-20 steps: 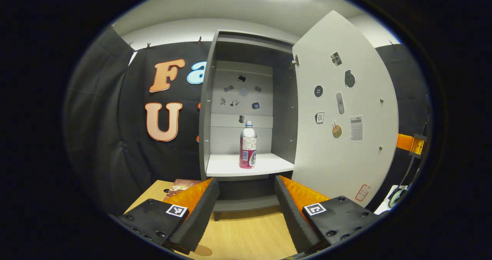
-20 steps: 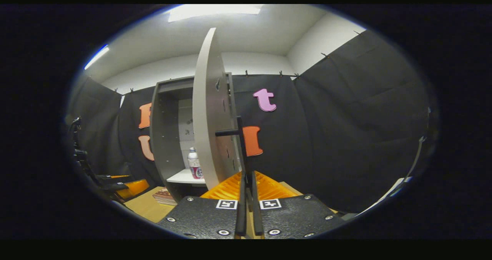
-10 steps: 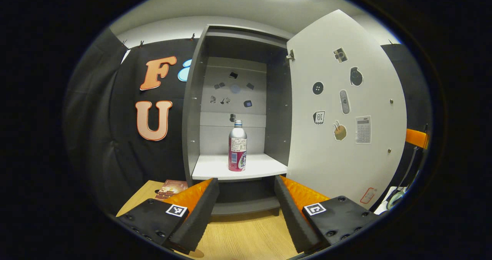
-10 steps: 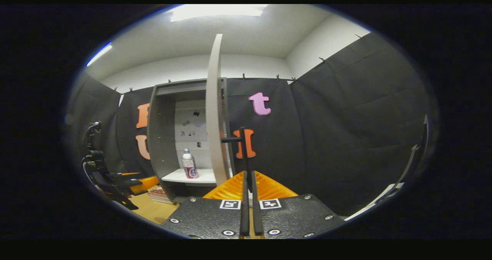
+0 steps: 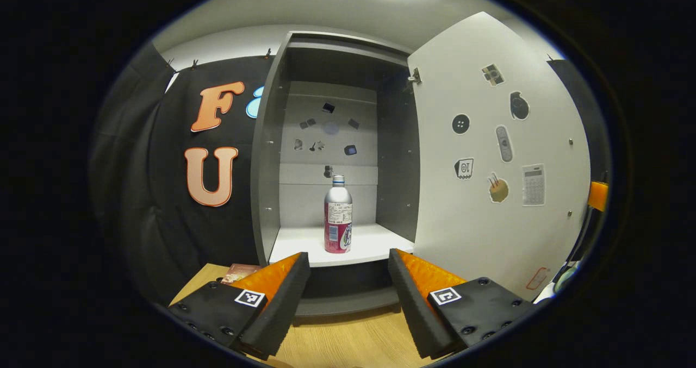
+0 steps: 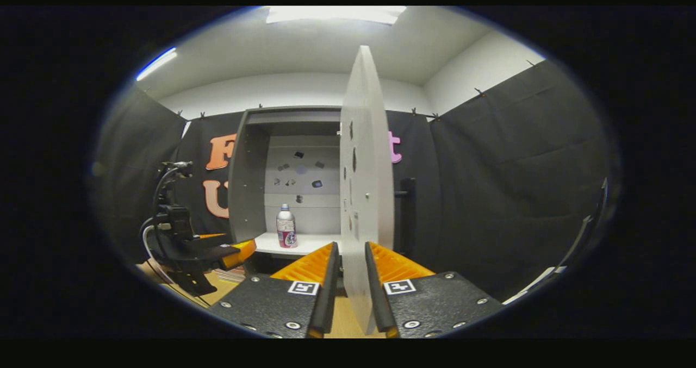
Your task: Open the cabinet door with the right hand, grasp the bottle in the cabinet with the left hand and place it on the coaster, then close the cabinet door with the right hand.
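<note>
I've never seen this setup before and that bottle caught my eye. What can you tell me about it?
The bottle looks like metal: a silvery shoulder and neck, a small cap, and a pink-and-white label around its lower half. It stands upright and alone on the white shelf inside the open cabinet. Nothing grips it; the left gripper is open, short of it.

Wooden bench [image 5: 348, 343] below. Stickers [image 5: 503, 142] scattered on pale panel. Ceiling light [image 6: 334, 13] overhead. Book [image 5: 239, 273] on bench, left.

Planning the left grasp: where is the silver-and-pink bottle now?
In the left gripper view, the silver-and-pink bottle stands upright on the grey cabinet's white shelf, centred, beyond the open left gripper.
</note>
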A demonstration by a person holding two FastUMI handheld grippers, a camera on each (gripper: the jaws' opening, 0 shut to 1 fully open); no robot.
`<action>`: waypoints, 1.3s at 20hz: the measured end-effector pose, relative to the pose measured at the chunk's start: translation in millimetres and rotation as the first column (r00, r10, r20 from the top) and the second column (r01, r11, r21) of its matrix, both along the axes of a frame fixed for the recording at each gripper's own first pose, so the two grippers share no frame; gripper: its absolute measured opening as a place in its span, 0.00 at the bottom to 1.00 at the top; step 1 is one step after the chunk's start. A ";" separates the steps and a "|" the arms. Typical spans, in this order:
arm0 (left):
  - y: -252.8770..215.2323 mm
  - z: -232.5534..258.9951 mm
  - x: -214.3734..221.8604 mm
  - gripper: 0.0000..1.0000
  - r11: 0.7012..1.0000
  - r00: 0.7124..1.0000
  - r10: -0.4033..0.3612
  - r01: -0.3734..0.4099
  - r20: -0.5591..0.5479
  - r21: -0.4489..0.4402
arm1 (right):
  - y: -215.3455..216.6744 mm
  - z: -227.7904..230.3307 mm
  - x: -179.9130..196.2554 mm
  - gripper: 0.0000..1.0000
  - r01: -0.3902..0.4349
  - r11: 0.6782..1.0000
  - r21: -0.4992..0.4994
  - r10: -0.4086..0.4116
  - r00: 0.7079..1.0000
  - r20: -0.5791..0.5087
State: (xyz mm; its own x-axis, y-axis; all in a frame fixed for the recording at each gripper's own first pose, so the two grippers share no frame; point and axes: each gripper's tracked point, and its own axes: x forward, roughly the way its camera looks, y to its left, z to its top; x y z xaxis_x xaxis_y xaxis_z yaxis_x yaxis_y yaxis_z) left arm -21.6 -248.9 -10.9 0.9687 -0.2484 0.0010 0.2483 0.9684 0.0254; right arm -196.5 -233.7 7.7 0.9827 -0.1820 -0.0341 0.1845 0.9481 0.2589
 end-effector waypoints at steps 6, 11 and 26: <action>7.1 -8.8 74.4 0.96 0.999 0.999 -0.042 0.042 0.010 0.015 | 44.8 -4.9 57.4 0.75 0.023 0.997 -0.076 -0.025 0.999 -0.023; -6.3 -26.7 143.9 0.96 0.994 0.994 -0.108 0.109 -0.015 0.025 | 58.7 -10.3 98.7 0.90 0.105 0.989 -0.105 -0.109 0.993 -0.035; -51.6 -46.4 253.4 0.95 0.972 0.973 -0.231 0.231 -0.011 0.048 | 62.8 -41.2 146.5 0.93 0.255 0.957 -0.141 -0.278 0.944 -0.179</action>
State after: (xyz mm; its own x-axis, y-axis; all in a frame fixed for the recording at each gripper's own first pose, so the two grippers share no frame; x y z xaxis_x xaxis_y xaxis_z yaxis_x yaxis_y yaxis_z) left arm 231.8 -300.5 -57.3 0.8851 -0.4649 -0.0215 0.4652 0.8824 0.0695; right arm -50.0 -170.9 -33.5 0.8739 -0.4503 -0.1833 0.4705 0.8782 0.0856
